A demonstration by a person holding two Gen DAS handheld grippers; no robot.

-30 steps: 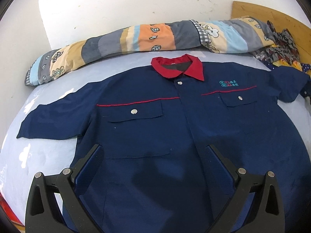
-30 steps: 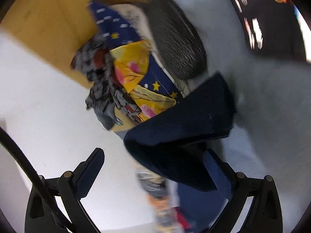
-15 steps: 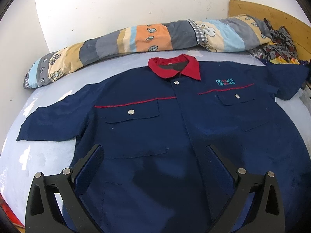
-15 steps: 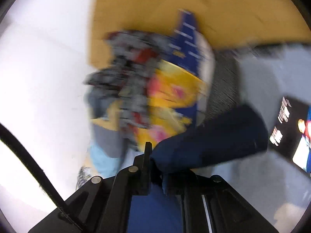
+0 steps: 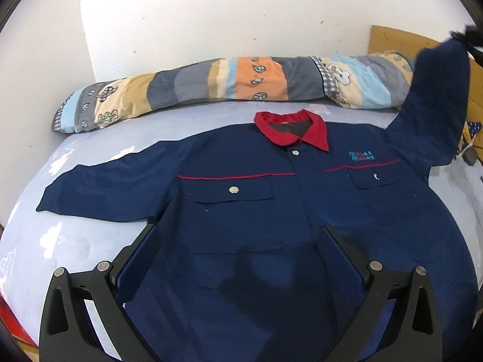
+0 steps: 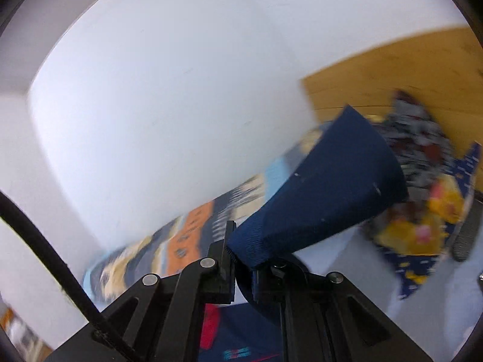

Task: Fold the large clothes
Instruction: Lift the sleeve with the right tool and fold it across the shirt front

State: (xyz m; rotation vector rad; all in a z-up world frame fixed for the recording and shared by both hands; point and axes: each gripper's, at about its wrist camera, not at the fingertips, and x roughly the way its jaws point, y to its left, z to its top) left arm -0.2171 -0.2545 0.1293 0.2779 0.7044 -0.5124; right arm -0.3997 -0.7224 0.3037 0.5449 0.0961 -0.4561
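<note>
— Since a second ago we have raised the right sleeve (image 5: 434, 105) of the navy blue work shirt with the red collar (image 5: 271, 211); before, it lay flat at the right edge of the left wrist view; now it stands up at the upper right, across the end of the striped patchwork bolster (image 5: 226, 81).

— Our black right gripper (image 6: 241, 259) has its jaws closed on the cuff; the sleeve fans out toward the right of its view, which is blurred; the wooden headboard (image 6: 392, 69) and a heap of patterned clothes (image 6: 422, 205) sit behind it.

— Our black left gripper (image 5: 238, 256) hangs with jaws spread wide over the shirt's lower front, holding nothing; the shirt body lies buttoned and flat on the pale blue bed sheet (image 5: 60, 241), left sleeve stretched toward the left edge.
</note>
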